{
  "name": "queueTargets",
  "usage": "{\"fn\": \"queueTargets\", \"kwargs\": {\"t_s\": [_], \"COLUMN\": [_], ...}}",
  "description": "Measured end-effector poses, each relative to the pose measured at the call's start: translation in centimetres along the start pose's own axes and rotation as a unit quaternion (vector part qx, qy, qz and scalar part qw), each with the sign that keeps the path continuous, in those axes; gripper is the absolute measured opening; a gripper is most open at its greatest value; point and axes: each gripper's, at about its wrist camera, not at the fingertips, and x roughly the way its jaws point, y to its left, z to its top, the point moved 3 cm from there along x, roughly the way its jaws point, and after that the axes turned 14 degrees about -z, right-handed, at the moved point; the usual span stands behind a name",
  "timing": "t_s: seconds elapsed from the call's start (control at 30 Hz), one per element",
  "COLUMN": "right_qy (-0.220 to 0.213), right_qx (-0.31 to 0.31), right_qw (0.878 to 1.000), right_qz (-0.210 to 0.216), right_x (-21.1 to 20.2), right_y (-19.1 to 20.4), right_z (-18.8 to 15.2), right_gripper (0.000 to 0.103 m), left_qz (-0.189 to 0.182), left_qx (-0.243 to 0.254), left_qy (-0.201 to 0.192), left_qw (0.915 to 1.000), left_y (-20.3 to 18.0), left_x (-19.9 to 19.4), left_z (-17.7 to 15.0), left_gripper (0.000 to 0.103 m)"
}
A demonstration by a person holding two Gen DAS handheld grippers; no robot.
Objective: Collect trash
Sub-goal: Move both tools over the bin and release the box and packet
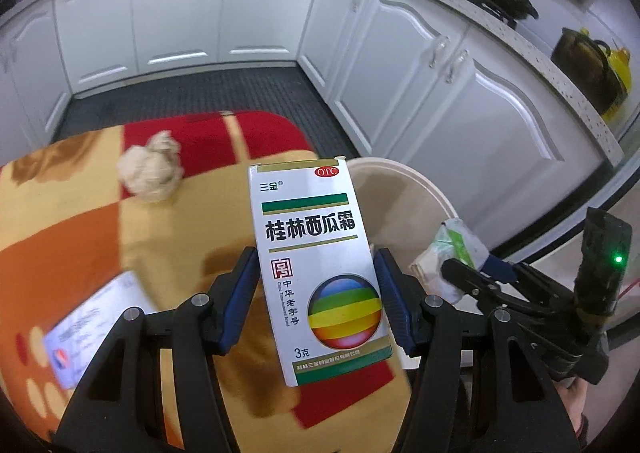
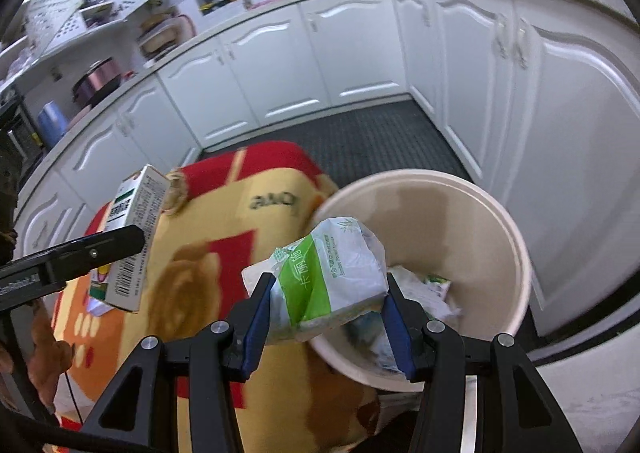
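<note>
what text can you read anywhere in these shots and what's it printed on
"三金", "OTC", "桂林西瓜霜", "中华老字号", "3克": front of the white medicine box clamped in the left gripper.
Small line along that box's bottom edge, and its side print and barcode in the right wrist view: too small to read.
"卡丽施": green band on the tissue pack held by the right gripper at the bin; the smaller print is blurred.
Dark lettering on the patterned cloth: blurred.
Card on the cloth: blurred.

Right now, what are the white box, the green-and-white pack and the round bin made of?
White box: printed cardboard, slightly glossy, with folded edges. Green-and-white pack: thin plastic film, crinkled and shiny. Round bin: probably matte beige plastic, with a smooth, thin rim.
</note>
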Motion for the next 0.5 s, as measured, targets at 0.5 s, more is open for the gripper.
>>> {"fn": "queueTargets", "kwargs": {"t_s": [0.5], "right_qy": [0.032], "right_qx": [0.032], "right_qw": [0.997], "right_qz": [-0.058], "right_x": [3.0], "right_y": [-5.2], "right_z": [-0.7], "right_gripper": [0.054], "left_qz": [-0.04], "left_qx": [0.0], "left_qy": [0.017], "left_qw": [0.9991], "left_y": [-2.8], "left_x": [5.6], "left_z": [1.1], "left_gripper": [0.058]}}
